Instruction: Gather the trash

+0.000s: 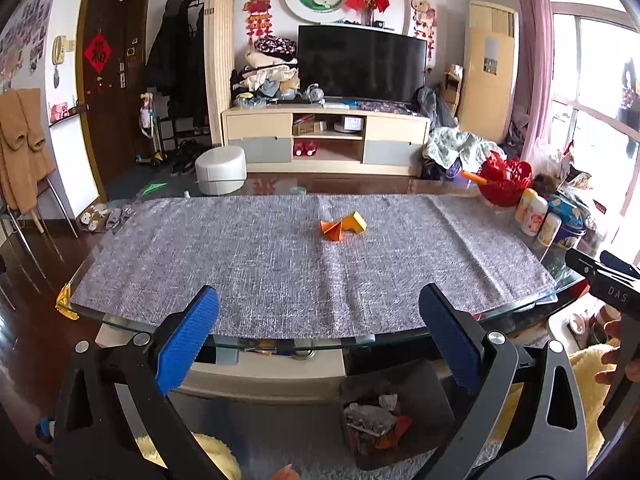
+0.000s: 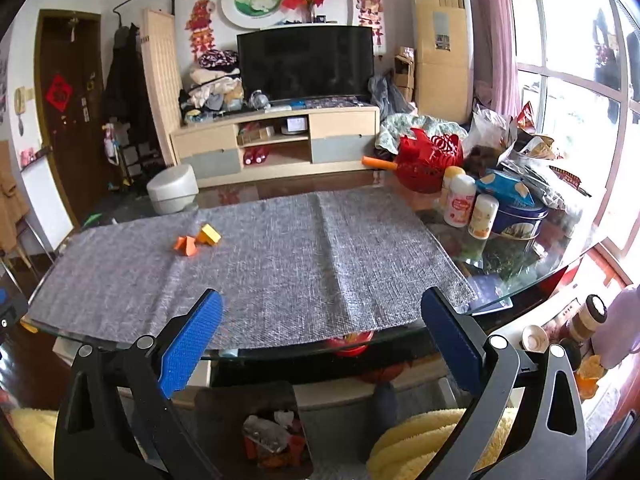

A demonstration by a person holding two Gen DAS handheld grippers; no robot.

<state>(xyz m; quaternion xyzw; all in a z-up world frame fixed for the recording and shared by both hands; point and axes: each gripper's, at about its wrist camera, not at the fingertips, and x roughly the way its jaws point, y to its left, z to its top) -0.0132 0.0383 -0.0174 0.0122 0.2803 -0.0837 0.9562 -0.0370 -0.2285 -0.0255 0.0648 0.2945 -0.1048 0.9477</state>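
Left wrist view, far left: a yellow corner guard [image 1: 64,300] sits on the corner of the glass table [image 1: 120,320], which is covered by a grey woven cloth [image 1: 280,264]. Left gripper [image 1: 320,328]: jaws fully spread, blue pads [image 1: 188,344] clear of everything, nothing held. Centre of the cloth: two folded paper scraps, one orange [image 1: 334,230] and one yellow [image 1: 358,222], touching each other. Below the near table edge: a dark trash bin [image 1: 400,408] on the floor, holding crumpled paper [image 1: 372,416]. Right side of the table: a red basket [image 1: 506,178], then white bottles [image 1: 532,214] beside a blue tin [image 1: 568,220].

Right wrist view: right gripper [image 2: 322,330], jaws equally wide apart, empty. The scraps lie well to its upper left; the bin sits below, between the fingers [image 2: 456,340]
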